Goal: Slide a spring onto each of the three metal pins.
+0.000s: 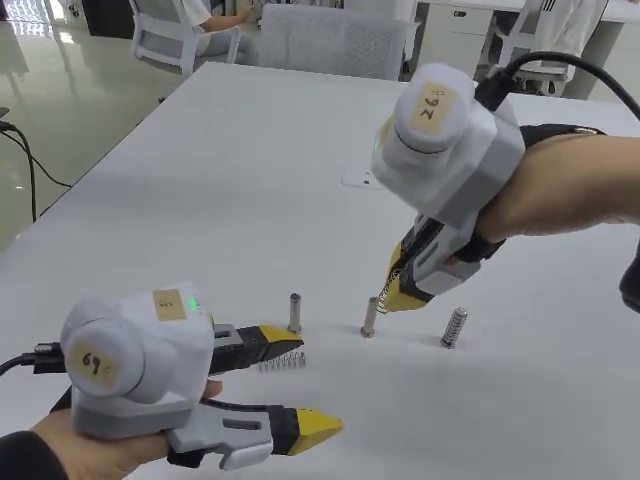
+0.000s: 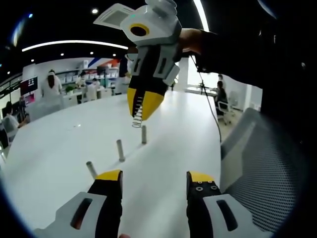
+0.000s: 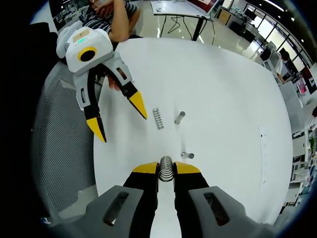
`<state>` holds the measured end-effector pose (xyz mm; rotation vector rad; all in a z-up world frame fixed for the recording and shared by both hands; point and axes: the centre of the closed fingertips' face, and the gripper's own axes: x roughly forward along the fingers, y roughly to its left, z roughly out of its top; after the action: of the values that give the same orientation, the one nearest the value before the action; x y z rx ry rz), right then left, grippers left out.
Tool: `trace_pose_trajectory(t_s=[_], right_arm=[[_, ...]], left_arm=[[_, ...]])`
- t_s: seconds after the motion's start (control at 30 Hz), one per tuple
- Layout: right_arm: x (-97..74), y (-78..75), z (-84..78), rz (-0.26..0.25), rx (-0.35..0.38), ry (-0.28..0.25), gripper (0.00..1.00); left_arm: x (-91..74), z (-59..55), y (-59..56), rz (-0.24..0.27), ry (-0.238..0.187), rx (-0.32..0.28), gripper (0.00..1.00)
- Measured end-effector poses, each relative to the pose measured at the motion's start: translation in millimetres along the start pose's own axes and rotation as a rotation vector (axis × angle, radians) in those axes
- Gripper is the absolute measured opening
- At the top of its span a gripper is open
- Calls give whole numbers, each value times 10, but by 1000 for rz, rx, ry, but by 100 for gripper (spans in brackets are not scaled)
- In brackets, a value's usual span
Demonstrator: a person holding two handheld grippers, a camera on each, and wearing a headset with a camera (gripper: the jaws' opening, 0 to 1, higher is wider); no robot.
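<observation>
1. Left hand-held gripper (image 1: 318, 388), nearest: jaws wide apart, holding nothing, low over the bench (image 1: 230, 180).
2. Loose spring (image 1: 282, 361) lies flat on the bench just beside that gripper's upper jaw tip, near the bare left pin (image 1: 295, 311).
3. Middle pin (image 1: 369, 316) stands upright and bare. Right hand-held gripper (image 1: 397, 297) is clamped on the held spring (image 1: 386, 280), which is tilted, its lower end just beside the pin top.
4. Right pin (image 1: 455, 327) already wears a spring, so my read is one of three done.
5. Step in hand: second spring onto the middle pin. The next move needs the spring bore lined up with the pin axis and the spring brought closer to upright, then lowered and let go. If it stays tilted, it will likely snag on the pin top.
6. Hard to tell:
   - Head view: can't tell whether the bottom coil has caught the pin top, and the jaws cover the spring's upper part.
   - Left gripper view: farthest pin too small to read coils.
7. Far end: mesh chair back (image 1: 330, 40) at the bench edge, partly cut off by the frame.
</observation>
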<state>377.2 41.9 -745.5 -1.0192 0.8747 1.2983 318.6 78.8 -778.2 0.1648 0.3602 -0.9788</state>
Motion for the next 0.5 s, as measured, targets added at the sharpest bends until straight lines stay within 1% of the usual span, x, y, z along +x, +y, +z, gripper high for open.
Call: trace_pose_trajectory(t_s=[0.2,0.3,0.5], right_arm=[[27,-55,-20,-9,1,6,8],[35,-81,-36,-16,-3,15,8],[68,-176,-37,-31,-13,24,8]], left_arm=[[-5,-24,38,16,7,-10,50],[-12,-24,68,29,4,-16,51],[-24,-40,127,57,9,-29,53]])
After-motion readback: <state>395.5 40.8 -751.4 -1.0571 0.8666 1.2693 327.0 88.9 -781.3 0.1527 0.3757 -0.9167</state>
